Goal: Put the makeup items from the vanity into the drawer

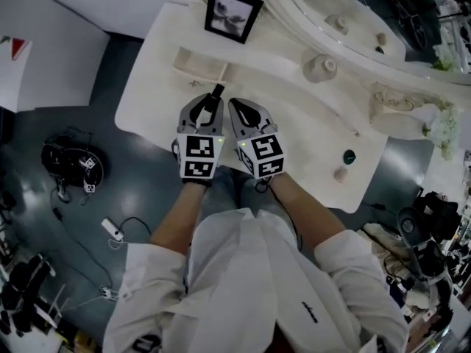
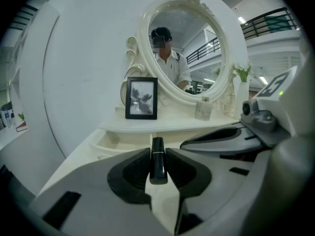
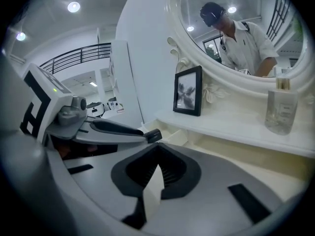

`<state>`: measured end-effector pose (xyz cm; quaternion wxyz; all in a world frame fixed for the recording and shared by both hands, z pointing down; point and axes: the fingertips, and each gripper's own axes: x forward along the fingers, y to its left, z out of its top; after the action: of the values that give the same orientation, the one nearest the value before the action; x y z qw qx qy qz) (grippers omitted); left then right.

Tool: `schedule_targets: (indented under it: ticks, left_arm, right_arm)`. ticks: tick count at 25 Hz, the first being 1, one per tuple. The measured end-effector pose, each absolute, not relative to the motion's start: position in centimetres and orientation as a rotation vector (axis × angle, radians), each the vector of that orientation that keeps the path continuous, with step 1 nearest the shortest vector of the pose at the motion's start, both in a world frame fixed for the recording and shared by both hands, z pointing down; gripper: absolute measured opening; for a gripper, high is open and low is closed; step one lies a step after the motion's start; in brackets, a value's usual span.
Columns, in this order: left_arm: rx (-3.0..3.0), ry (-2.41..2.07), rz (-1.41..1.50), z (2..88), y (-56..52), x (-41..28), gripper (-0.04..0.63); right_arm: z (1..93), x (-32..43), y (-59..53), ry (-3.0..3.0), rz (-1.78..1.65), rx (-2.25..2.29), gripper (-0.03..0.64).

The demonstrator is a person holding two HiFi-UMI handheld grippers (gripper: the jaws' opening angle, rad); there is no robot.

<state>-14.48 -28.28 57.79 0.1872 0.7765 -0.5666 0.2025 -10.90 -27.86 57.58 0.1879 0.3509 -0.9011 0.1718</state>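
Note:
My left gripper (image 1: pixel 211 101) is shut on a slim black makeup tube (image 1: pixel 217 90) that sticks out past its tips toward the back of the white vanity (image 1: pixel 154 87). In the left gripper view the tube (image 2: pixel 157 162) stands upright between the dark pads. Just beyond it lies the small open drawer (image 2: pixel 115 140), also seen in the head view (image 1: pixel 197 65). My right gripper (image 1: pixel 238 109) hovers close beside the left one, shut with nothing in it (image 3: pixel 157 152). On the right of the tabletop lie a small green round item (image 1: pixel 349 156) and a small beige item (image 1: pixel 340 173).
A black picture frame (image 1: pixel 232 15) stands on the raised shelf behind the drawer, and the oval mirror (image 2: pixel 189 48) rises behind that. A round pale jar (image 1: pixel 321 68) and a clear bottle (image 3: pixel 280 109) sit on the shelf. White flowers (image 1: pixel 444 127) stand at the far right.

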Motion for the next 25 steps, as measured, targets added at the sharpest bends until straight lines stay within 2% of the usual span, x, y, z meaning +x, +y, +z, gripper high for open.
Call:
schedule_targets:
  ticks: [25]
  left_arm:
    - [2.117,-1.599,0.579,59.1,-33.6,-18.7,0.112]
  right_arm:
    - [57.7,-15.4,-33.8,-2.525,0.472,0.986,0.017]
